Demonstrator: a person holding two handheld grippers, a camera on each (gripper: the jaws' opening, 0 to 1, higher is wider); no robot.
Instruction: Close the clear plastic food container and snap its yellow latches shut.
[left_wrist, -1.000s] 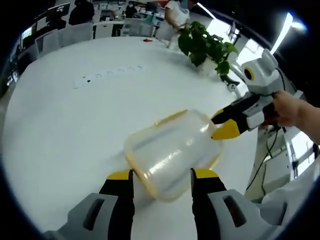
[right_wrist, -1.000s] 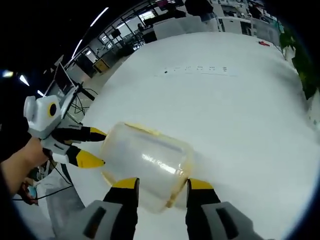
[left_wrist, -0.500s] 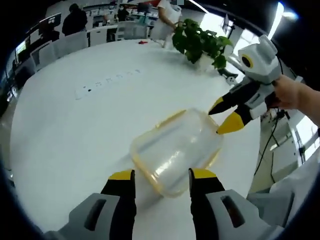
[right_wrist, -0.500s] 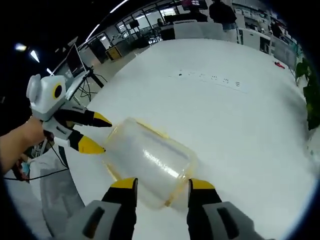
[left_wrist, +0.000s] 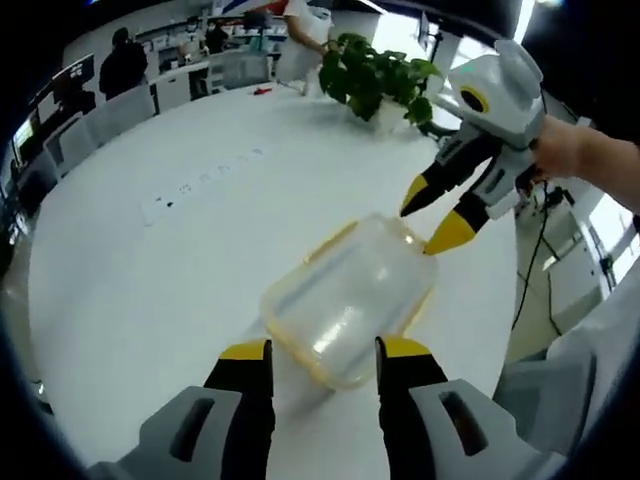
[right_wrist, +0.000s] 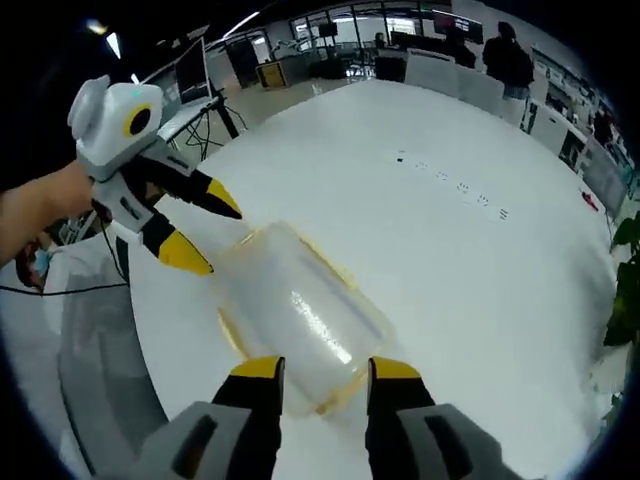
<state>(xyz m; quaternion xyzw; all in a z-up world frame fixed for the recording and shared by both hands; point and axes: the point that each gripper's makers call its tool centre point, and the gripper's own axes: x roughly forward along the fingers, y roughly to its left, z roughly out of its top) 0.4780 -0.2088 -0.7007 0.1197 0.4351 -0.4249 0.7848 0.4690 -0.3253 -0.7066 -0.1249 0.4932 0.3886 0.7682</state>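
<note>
Claws (left_wrist: 318, 350) open at container (left_wrist: 345, 300); plant (left_wrist: 375, 75) far across table (left_wrist: 130, 260).

Open office, desks (left_wrist: 190, 75) (monitors (right_wrist: 190, 70))

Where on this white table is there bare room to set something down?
Bare table runs from the container out to the strip of sockets, and past that to the far edge. It is crowded at the container, with the left gripper and right gripper on either side, and by the plant.
</note>
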